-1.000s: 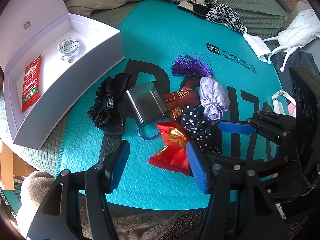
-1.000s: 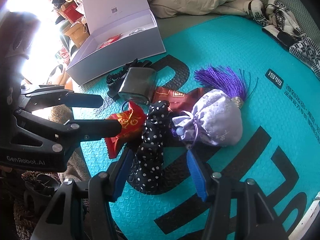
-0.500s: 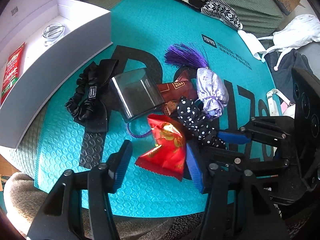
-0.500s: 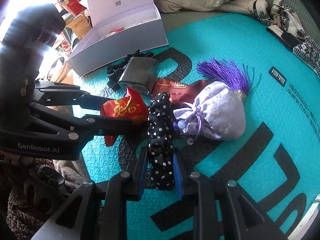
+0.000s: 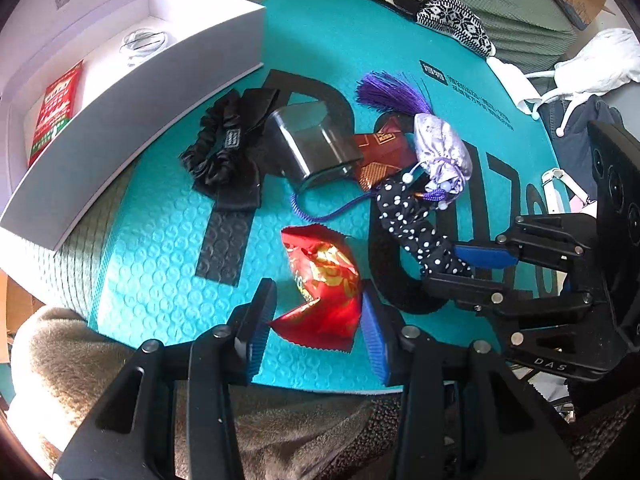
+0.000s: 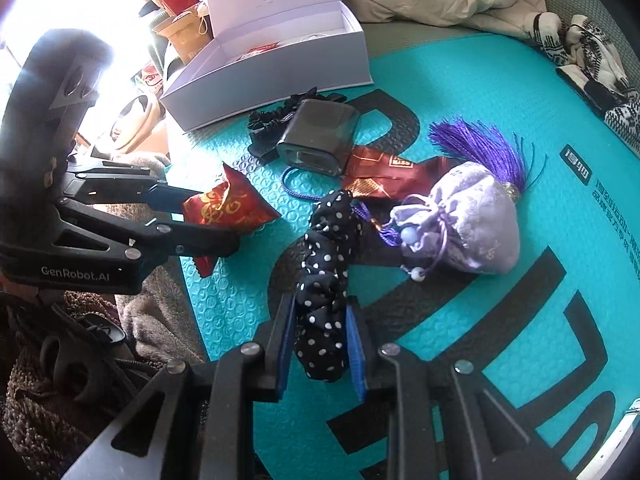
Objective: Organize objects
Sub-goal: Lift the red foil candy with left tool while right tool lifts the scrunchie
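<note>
On the teal mat [image 5: 160,260] my left gripper [image 5: 316,324] has its jaws closing on a red and gold pouch [image 5: 324,280], and both pads touch it. The right wrist view shows that gripper [image 6: 216,224] holding the pouch [image 6: 224,208] apart from the pile. My right gripper [image 6: 320,344] is shut on a black polka-dot scrunchie [image 6: 324,280], also seen in the left wrist view [image 5: 408,220]. A lavender pouch with a purple tassel [image 6: 468,216], a dark clear box [image 5: 312,144], a brown wrapper [image 5: 384,148] and a black scrunchie [image 5: 220,152] lie on the mat.
An open white box [image 5: 120,92] at the far left holds a red packet [image 5: 56,108] and a coiled white cable [image 5: 142,42]. Patterned socks [image 5: 452,20] and white cloth [image 5: 592,60] lie beyond the mat. A brown towel [image 5: 60,360] covers the near edge.
My left gripper came down around the red pouch and narrowed onto it, and the pouch now sits apart from the pile. My right gripper closed on the polka-dot scrunchie.
</note>
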`<state>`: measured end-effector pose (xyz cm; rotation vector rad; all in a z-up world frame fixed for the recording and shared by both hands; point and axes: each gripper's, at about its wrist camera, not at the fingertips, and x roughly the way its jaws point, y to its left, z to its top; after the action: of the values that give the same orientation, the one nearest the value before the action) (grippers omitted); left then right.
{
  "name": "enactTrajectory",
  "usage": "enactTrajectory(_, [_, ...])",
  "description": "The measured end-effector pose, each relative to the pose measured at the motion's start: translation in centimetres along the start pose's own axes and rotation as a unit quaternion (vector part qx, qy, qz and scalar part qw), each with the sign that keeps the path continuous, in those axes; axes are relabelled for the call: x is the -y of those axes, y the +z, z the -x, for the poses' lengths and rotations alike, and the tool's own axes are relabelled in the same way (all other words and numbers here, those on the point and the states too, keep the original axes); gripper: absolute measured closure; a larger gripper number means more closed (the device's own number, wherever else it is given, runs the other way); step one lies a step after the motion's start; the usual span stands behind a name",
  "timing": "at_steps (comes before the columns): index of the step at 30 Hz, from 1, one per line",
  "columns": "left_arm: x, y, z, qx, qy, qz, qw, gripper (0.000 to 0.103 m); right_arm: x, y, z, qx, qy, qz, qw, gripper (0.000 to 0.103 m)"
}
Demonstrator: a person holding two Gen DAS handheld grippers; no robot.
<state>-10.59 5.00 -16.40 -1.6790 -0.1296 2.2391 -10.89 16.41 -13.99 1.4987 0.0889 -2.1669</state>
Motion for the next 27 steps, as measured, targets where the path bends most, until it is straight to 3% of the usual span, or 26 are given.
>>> enactTrajectory(6, [-1.1, -1.6, 0.9, 0.003, 0.027, 0.008, 0.9996, 0.063, -0.3, -0.2, 0.0, -0.001, -0.009, 0.001, 1.0, 0.077])
enactTrajectory(10, [-1.7, -1.7, 0.9, 0.006, 0.025, 0.016, 0.9995, 0.06, 0.0, -0.1, -0.1, 0.005, -0.014, 0.0, 1.0, 0.058])
enactTrajectory(13, [-1.7, -1.6, 0.6, 0.003, 0.028, 0.016, 0.9995, 0.058, 0.0, -0.1, -0.1, 0.01, -0.017, 0.001, 1.0, 0.051])
enactTrajectory(21, [-1.4, -1.2, 0.2, 0.008, 0.03, 0.013, 0.9994, 0.056, -0.8, -0.1, -0.3, 0.017, -0.051, 0.028, 0.998, 0.05])
enactTrajectory(23, [-1.4, -1.2, 0.2, 0.008, 0.029, 0.012, 0.9995, 0.054, -1.0, -0.2, -0.4, 0.021, -0.066, 0.042, 0.997, 0.056])
enactTrajectory(27, [-1.1, -0.8, -0.1, 0.011, 0.02, 0.01, 0.9997, 0.038, -1.3, -0.4, -0.6, 0.032, -0.084, 0.061, 0.994, 0.06])
